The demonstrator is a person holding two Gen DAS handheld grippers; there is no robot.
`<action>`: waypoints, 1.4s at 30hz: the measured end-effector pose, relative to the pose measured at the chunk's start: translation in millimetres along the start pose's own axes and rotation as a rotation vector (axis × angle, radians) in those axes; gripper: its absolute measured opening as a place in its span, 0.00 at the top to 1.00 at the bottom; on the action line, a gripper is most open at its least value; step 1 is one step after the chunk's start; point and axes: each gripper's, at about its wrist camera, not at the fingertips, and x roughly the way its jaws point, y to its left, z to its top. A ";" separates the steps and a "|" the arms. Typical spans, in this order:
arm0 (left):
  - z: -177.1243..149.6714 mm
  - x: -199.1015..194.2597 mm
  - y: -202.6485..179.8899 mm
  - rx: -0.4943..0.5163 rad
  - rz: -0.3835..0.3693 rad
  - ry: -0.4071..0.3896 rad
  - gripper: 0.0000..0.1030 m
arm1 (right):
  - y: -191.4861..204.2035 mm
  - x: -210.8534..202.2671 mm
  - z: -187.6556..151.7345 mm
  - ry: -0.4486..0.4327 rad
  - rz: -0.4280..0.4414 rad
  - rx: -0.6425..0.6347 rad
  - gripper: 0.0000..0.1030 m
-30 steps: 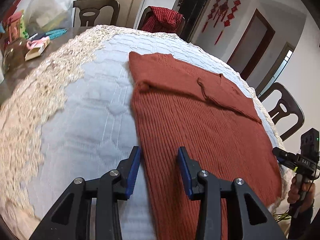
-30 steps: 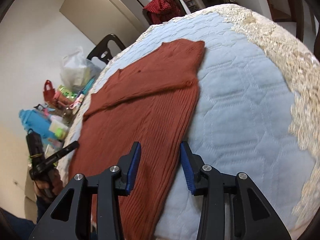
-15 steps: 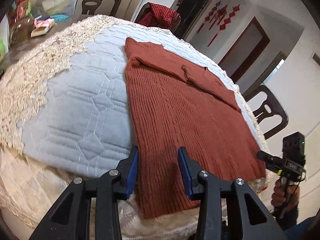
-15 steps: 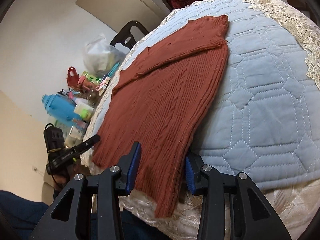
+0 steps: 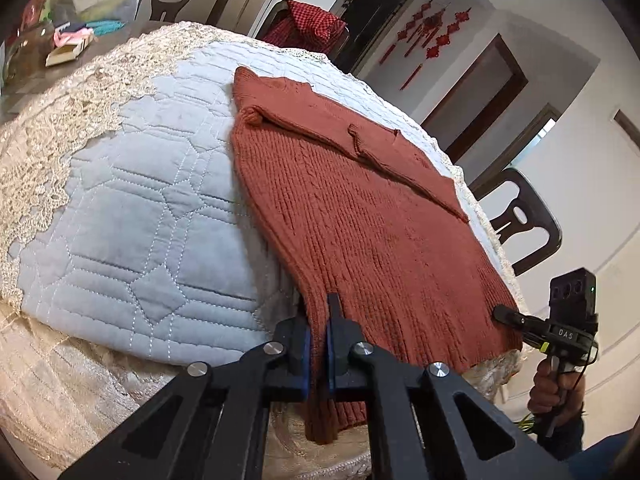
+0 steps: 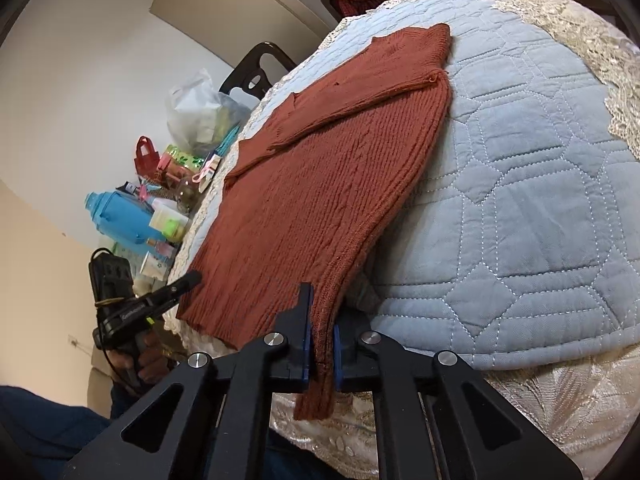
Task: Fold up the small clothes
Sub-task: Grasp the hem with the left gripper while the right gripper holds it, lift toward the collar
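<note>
A rust-red knitted sweater [image 5: 360,220] lies flat on a pale blue quilted cloth [image 5: 140,200], sleeves folded across its chest, hem hanging over the near table edge. My left gripper [image 5: 318,308] is closing its jaws on the hem's left corner; the blue pads press the knit between them. In the right wrist view the sweater [image 6: 320,184] hangs the same way, and my right gripper [image 6: 322,300] is closing on the hem's right corner, fabric pinched between the pads. Each gripper shows in the other's view: the right gripper [image 5: 504,312] and the left gripper [image 6: 192,278], each held by a hand.
A cream lace tablecloth [image 5: 48,152] lies under the quilt. Dark chairs [image 5: 524,224] stand around the table, one draped with a red checked cloth [image 5: 316,20]. Bags, a blue bottle [image 6: 120,216] and small items crowd the table's far left end.
Both grippers moved back to the sweater's hem at the near table edge, then shut on its two corners. The hem now bunches between the pads.
</note>
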 end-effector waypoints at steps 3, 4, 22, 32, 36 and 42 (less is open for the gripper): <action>-2.4 -15.0 9.7 -0.021 -0.011 -0.036 0.93 | 4.5 -13.8 -2.1 -0.032 0.008 -0.030 0.94; -3.1 -19.8 15.2 -0.033 -0.010 -0.046 0.93 | 2.7 -21.2 -3.2 -0.049 0.005 -0.028 0.94; 19.7 -57.1 21.1 -0.062 -0.071 -0.164 0.94 | -8.8 -48.5 7.4 -0.110 0.120 0.015 0.95; 87.4 -54.3 8.2 -0.036 -0.092 -0.293 0.94 | -2.4 -53.0 66.9 -0.217 0.223 -0.011 0.95; 125.3 -33.5 9.4 -0.052 -0.100 -0.303 0.94 | -4.3 -48.2 100.0 -0.252 0.255 -0.003 0.95; 174.9 6.3 15.2 -0.086 -0.099 -0.266 0.94 | -14.3 -26.9 155.1 -0.263 0.248 0.040 0.95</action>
